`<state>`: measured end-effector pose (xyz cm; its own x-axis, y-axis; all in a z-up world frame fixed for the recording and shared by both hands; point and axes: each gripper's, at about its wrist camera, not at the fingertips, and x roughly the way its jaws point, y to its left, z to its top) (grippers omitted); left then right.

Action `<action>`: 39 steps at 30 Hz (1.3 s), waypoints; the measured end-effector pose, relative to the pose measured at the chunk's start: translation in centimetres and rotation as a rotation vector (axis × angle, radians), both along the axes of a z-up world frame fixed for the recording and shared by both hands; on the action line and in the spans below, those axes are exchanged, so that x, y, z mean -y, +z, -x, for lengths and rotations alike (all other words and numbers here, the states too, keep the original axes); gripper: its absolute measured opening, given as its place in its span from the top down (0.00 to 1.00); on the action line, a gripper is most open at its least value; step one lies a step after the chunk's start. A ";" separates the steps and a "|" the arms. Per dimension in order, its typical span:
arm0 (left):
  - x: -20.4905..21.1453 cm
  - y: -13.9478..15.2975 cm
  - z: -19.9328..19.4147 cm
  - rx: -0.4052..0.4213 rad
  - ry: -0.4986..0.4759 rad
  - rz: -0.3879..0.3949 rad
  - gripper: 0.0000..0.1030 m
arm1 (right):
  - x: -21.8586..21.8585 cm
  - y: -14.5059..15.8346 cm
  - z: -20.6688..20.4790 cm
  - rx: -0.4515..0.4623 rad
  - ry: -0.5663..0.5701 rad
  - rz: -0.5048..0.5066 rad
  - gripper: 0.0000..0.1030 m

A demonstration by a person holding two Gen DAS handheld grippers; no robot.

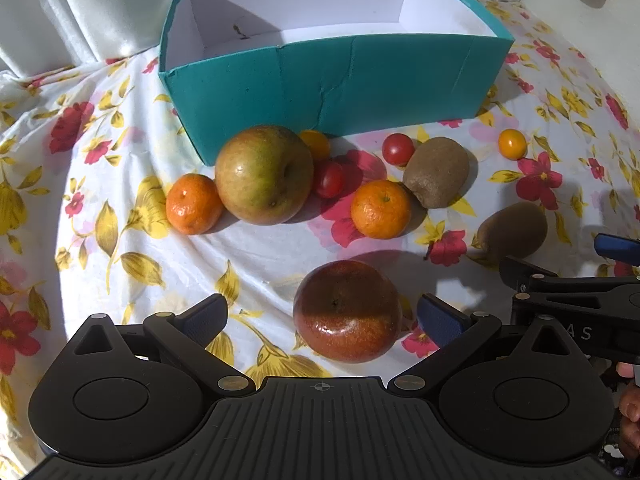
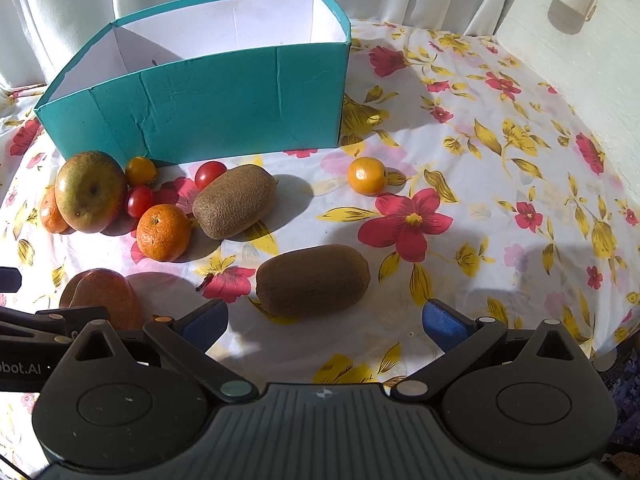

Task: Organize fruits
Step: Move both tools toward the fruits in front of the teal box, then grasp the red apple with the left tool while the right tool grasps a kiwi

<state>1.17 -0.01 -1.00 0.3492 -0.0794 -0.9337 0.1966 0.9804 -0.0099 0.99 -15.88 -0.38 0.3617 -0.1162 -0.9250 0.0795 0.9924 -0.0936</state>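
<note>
Floral-cloth surface (image 1: 280, 248), teal box (image 1: 332, 92) empty; left gripper (image 1: 322, 318) wide around red apple (image 1: 347, 310); right gripper (image 2: 326, 320) wide, nearest kiwi (image 2: 313, 278) just ahead, both lined up for pickup.

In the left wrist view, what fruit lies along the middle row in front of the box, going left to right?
Left mandarin → green apple → red cherry tomato → second mandarin → kiwi → orange cherry tomato.

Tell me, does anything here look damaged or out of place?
The teal box has creases across its front wall and a small dark mark on its white floor. The fruit all lies loose on the floral cloth; none is in the box.
</note>
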 end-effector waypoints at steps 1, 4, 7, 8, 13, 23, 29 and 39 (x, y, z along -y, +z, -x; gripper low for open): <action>0.0 0.0 0.0 0.001 -0.004 0.002 0.00 | 0.0 0.0 0.0 -0.001 -0.001 0.001 0.00; 0.0 0.0 -0.2 0.008 -0.013 0.009 0.00 | 0.1 -0.1 -0.1 -0.003 -0.005 0.006 0.00; 0.1 0.0 -0.4 0.017 -0.028 0.010 0.00 | 0.2 -0.1 -0.2 -0.008 -0.011 0.009 0.00; 0.2 0.0 -0.4 0.020 -0.035 0.010 0.00 | 0.3 -0.2 -0.2 -0.008 -0.013 0.010 0.00; 0.5 -0.1 -0.2 0.058 -0.065 0.029 0.00 | 0.5 -0.5 -0.3 -0.008 -0.027 0.017 0.00; 0.4 0.9 2.5 0.245 -0.076 0.050 0.00 | 0.1 0.1 1.4 0.220 0.080 -0.010 0.00; 0.7 0.5 5.0 0.409 -0.104 0.077 0.00 | 1.8 0.2 2.7 0.422 0.141 -0.107 0.00; 1.7 -2.6 5.1 0.379 -0.108 0.053 0.01 | 3.4 -2.3 3.0 0.384 0.154 -0.162 0.02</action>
<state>-3.90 -1.69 -3.63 0.6550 -0.1791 -0.7341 0.2979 0.9540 0.0330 -2.04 -19.29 -2.70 0.6844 0.1011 -0.7220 -0.0715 0.9949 0.0715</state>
